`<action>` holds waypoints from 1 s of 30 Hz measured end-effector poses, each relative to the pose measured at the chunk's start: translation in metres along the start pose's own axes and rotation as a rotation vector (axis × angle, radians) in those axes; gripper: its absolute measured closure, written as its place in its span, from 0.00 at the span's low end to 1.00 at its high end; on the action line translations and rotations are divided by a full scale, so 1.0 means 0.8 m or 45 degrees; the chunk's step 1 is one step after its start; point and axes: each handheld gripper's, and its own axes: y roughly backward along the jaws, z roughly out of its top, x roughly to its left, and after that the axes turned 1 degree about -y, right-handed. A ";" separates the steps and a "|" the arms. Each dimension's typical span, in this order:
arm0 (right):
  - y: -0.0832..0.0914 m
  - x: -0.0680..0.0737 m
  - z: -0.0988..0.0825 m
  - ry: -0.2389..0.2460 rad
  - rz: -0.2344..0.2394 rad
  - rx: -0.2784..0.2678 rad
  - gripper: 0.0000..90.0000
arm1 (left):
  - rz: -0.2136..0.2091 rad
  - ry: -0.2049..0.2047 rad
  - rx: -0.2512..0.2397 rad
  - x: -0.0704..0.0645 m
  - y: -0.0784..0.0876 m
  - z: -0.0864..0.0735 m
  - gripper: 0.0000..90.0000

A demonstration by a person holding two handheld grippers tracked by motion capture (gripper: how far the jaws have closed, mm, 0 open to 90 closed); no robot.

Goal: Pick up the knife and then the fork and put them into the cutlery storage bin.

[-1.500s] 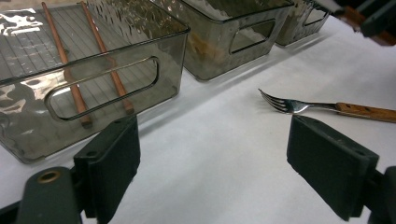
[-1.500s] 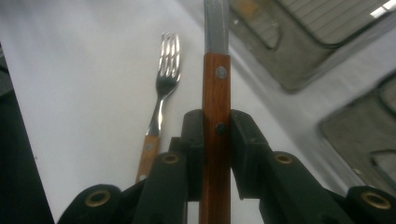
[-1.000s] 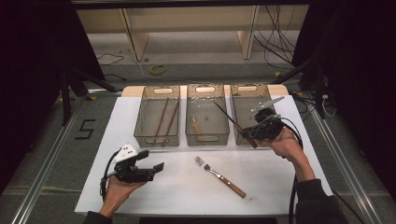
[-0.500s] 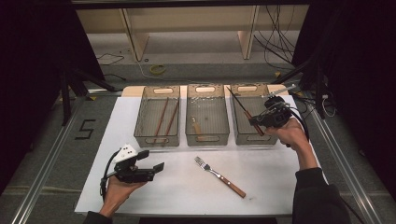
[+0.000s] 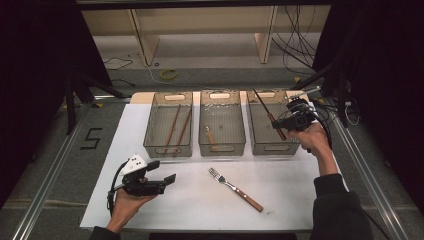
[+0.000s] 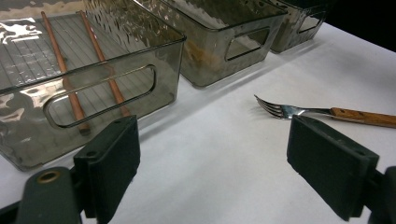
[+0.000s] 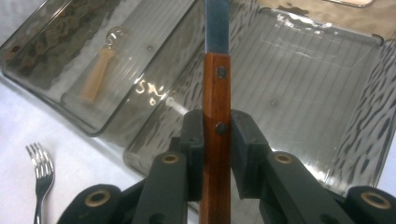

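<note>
At six o'clock on the counter [image 5: 165,220], the left gripper [image 5: 162,171] is waiting with jaws wide apart, the fork [image 5: 235,188] lying just beyond. At two o'clock, the right gripper [image 5: 281,125] is clamping a wooden-handled knife [image 5: 265,112] over the right-hand bin [image 5: 274,148]. Likely next: lowering the knife inside the bin, then releasing.

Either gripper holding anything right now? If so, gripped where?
Right gripper clamps a knife by its wooden handle, over the right-hand bin. Left gripper is open and holds nothing.
</note>
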 end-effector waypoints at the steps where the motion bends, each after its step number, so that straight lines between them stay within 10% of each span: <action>1: -0.001 -0.001 0.001 -0.006 -0.006 0.002 0.86 | 0.000 -0.001 -0.004 0.000 0.000 0.000 0.19; 30: -0.047 -0.010 0.005 -0.156 -0.137 0.146 0.85 | -0.006 -0.006 -0.034 0.000 0.003 0.001 0.19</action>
